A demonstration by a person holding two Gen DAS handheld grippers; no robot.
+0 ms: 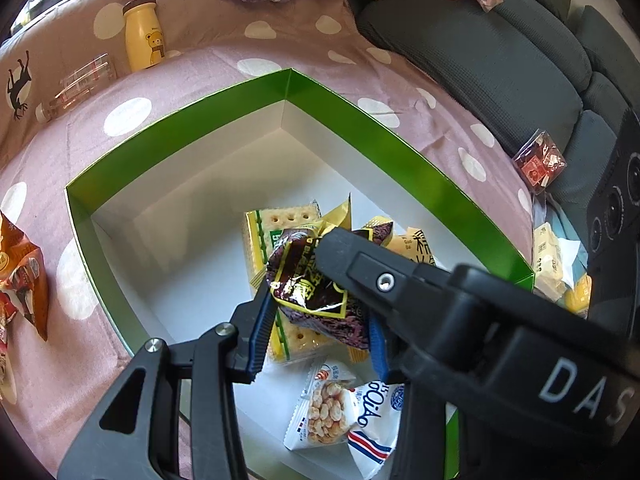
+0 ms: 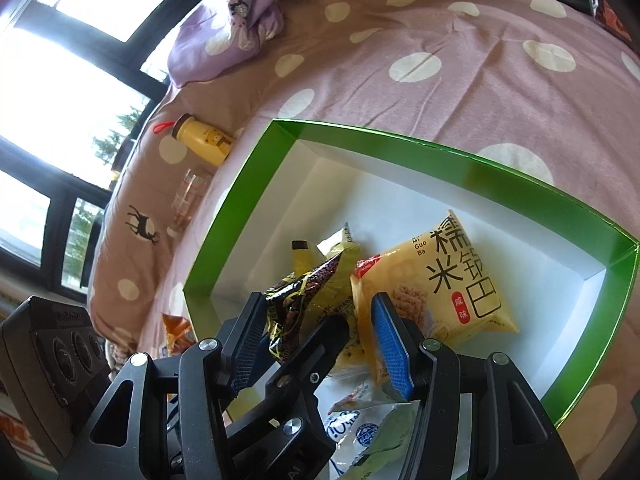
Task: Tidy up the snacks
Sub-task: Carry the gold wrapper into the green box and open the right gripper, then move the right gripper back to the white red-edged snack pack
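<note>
- The green box (image 1: 400, 148) sits open on the dotted pink sheet (image 1: 168, 92), white inside.
- Over the box, the left gripper (image 1: 320, 328) has its blue pads pressed on a dark purple packet (image 1: 316, 292), which hangs crumpled between them above the floor of the box.
- The right gripper (image 2: 320, 344) reaches in from the side; one black finger (image 1: 360, 264) of it lies across the top of the purple packet in the left view.
- In the right view the purple packet (image 2: 304, 292) stands between the right gripper's pads, close against the left pad (image 2: 250, 344); the right pad (image 2: 390, 344) stands apart from it. I cannot tell whether this gripper actually squeezes anything.
- Under the held packet lies a cracker pack (image 1: 280, 220) with a green stripe, flat on the box floor.
- A yellow rice-crust bag (image 2: 448, 276) lies in the box just beside the crackers, toward the right wall.
- At the near end of the box lie a white peanut packet (image 1: 324, 408) and a white bag with red and blue stripes (image 1: 372, 436), touching each other.
- Outside the box: a yellow bear bottle (image 1: 142, 32) stands upright, a clear glass (image 1: 86, 78) lies on its side near it, an orange snack bag (image 1: 20, 280) rests on the sheet at the left, and a small red packet (image 1: 540, 162) sits on the grey sofa (image 1: 480, 60).
</note>
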